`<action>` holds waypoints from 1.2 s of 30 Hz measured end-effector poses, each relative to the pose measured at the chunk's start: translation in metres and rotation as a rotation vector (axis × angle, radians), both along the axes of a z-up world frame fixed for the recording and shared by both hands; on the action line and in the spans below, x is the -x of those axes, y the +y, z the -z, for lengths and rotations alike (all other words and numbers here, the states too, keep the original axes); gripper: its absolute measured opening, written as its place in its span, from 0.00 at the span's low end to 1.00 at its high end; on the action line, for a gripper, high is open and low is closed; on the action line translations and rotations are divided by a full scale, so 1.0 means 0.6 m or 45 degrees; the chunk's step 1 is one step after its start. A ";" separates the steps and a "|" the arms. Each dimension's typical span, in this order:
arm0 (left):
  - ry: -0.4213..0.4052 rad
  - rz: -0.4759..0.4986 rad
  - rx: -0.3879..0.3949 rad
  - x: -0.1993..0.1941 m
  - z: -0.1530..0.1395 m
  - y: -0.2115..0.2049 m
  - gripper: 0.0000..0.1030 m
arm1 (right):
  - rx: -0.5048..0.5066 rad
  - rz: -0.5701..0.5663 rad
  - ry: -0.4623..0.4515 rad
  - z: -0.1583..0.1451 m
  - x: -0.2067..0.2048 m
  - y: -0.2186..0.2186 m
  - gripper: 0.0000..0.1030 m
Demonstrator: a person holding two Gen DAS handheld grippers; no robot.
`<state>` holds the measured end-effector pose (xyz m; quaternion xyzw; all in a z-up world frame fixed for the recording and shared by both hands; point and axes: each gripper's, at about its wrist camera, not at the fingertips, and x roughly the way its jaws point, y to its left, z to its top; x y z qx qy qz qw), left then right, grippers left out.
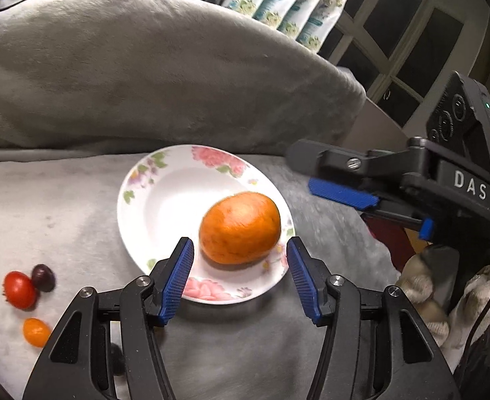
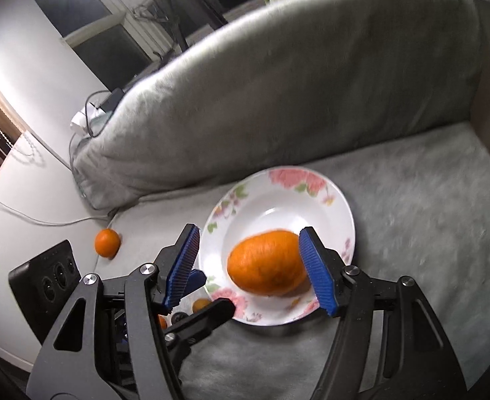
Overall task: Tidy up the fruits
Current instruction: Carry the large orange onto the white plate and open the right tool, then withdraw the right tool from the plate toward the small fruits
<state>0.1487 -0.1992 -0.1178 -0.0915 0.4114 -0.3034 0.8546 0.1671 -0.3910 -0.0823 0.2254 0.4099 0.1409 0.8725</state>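
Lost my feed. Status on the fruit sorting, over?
Left gripper open, empty; right gripper open. Large orange on floral plate. Cherry tomatoes loose on grey blanket. Nothing blocking.

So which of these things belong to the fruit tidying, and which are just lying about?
Part of the job:
- large orange fruit
- floral plate
- small tomatoes
- small orange

Just lying about:
- grey cushion
- white cable
- floral packets

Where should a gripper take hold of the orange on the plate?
Probably across the short width of the orange, pads on its long flanks, coming from above. It lies on its side on the plate, so the rim blocks a low approach.
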 end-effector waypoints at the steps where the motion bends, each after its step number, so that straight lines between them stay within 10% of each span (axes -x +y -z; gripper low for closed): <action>1: -0.002 -0.006 0.000 0.001 -0.002 0.005 0.55 | -0.005 0.002 -0.011 -0.004 0.000 0.001 0.64; 19: -0.126 -0.043 -0.046 0.042 -0.038 0.048 0.59 | 0.141 0.040 -0.130 -0.041 0.040 0.038 0.89; 36: -0.200 -0.108 -0.013 0.099 -0.047 0.131 0.59 | 0.268 0.003 -0.230 -0.055 0.098 0.082 0.89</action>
